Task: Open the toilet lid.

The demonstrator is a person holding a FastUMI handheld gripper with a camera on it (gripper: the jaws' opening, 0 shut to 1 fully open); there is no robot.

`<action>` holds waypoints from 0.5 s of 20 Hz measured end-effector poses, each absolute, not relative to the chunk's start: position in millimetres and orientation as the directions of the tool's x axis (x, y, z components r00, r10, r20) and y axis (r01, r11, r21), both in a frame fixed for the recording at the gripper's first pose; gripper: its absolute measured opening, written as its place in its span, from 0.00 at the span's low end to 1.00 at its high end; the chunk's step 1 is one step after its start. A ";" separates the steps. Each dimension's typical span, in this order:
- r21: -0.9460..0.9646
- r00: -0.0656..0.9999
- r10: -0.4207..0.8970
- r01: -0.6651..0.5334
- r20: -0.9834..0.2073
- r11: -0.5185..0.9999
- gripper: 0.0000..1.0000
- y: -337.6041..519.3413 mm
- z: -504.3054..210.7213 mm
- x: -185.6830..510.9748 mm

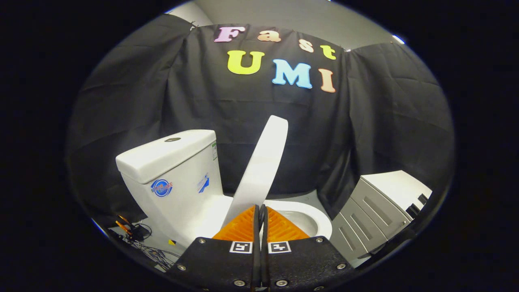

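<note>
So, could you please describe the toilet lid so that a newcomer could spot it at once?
Find the white toilet tank before the black cloth wall. Beside it, the toilet lid rises just ahead of the shut gripper. Unlike the boxy tank and round bowl, it is a thin, raised, tilted panel.

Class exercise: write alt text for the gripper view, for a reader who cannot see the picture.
A white toilet lid stands raised, tilted toward the tank, rising just beyond the gripper, whose fingers are closed together with nothing visibly between them. The open bowl lies beyond the fingers, a grey cabinet beside it, cables on the floor by the tank.
</note>
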State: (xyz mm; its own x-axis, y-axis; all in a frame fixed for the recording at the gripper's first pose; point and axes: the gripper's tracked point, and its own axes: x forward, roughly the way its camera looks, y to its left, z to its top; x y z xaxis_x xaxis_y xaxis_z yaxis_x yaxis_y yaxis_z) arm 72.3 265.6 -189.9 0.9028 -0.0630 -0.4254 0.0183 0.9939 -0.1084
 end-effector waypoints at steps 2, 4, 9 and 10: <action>-0.120 0.909 -0.042 -0.008 -0.415 0.993 0.00 282.8 -185.6 74.9; -0.125 0.913 -0.025 -0.029 -0.407 0.992 0.00 297.8 -182.7 79.6; -0.125 0.919 0.018 -0.072 -0.393 0.989 0.00 334.4 -179.1 85.3; -0.130 0.920 0.027 -0.085 -0.391 0.988 0.00 342.8 -177.9 86.5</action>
State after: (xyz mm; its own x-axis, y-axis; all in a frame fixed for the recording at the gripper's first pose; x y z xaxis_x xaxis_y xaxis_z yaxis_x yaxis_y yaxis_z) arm 86.5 342.8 -177.9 0.9202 0.0273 -0.3906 -0.0846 0.9878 -0.1304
